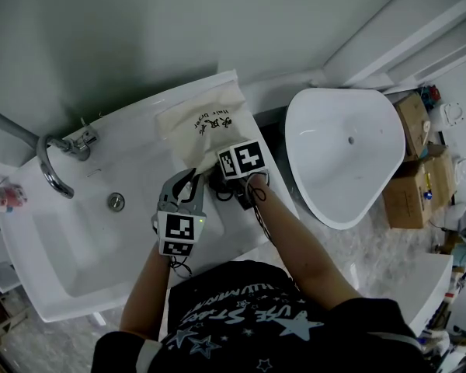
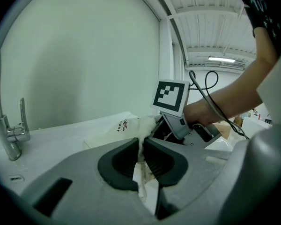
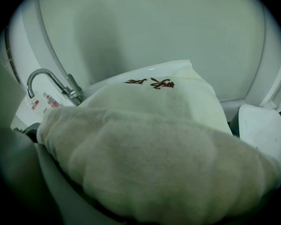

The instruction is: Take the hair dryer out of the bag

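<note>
The hair dryer itself shows in no view; what can be seen is its cream cloth bag [image 1: 206, 119], printed with dark lettering, lying on the white desk [image 1: 140, 127] just right of the sink basin [image 1: 78, 239], with its closed end toward the wall and its mouth toward the person. The left tongs [image 1: 190, 181] are closed tight on a thin fold of the bag's open edge: in the left gripper view the cream fabric [image 2: 140, 139] runs up between the two dark pads [image 2: 124, 161], which press against it from both sides. The right tongs [image 1: 227, 179] are pushed in at the mouth of the bag just beside the left ones, their marker cube [image 1: 241, 159] riding above the opening. In the right gripper view the bulging cloth [image 3: 168, 144] covers the tips entirely, so I cannot tell how far they are open or whether they hold anything. A curved chrome faucet [image 1: 58, 158] stands at the back left of the basin, with the drain [image 1: 116, 201] nearer its middle. On the floor to the right sits a white oval tub [image 1: 342, 154], and cardboard boxes [image 1: 412, 185] stand beyond it.
</note>
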A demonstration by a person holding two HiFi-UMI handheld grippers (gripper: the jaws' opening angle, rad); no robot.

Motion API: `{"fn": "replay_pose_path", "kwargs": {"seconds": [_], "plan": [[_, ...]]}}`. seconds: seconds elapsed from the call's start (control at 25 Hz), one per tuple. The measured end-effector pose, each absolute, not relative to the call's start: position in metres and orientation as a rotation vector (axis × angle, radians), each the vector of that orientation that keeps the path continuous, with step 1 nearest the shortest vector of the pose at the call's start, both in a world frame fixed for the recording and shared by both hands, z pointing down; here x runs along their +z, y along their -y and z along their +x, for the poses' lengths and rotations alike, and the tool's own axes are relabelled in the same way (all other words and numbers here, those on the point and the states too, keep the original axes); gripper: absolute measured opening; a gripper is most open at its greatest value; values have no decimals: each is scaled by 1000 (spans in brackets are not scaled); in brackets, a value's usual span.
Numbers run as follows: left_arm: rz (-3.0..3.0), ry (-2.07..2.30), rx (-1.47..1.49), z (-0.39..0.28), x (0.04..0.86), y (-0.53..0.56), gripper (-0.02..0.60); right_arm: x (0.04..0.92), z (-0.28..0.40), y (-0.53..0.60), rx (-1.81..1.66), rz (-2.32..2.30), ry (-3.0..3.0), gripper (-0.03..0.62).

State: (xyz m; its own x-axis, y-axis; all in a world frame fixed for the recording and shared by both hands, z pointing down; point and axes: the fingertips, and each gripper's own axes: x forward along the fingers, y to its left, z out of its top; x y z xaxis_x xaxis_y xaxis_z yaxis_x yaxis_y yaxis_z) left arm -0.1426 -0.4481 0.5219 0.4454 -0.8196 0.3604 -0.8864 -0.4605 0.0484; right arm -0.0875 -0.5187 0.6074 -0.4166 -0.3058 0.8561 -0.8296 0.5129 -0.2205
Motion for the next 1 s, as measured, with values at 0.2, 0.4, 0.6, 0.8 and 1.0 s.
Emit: {"fn": "replay_pose_path", "kwargs": {"seconds": [0.2, 0.4, 0.6, 0.8, 1.0], "plan": [[2459, 1497, 419, -146, 522, 448, 48, 600, -85, 497, 891, 874, 1979, 198], [2441, 1515, 433, -146, 520, 445, 48, 593, -79, 471, 960, 831, 2004, 198], [2432, 1536, 452, -145, 518, 442, 48, 580, -75, 441, 1090, 762, 2049, 198], [2421, 1567, 483, -144, 520, 439, 48, 567, -69, 414, 1137, 700, 2096, 198], [2405, 1610, 519, -141, 516, 436, 48, 554, -60, 385, 1115, 630, 2135, 198]]}}
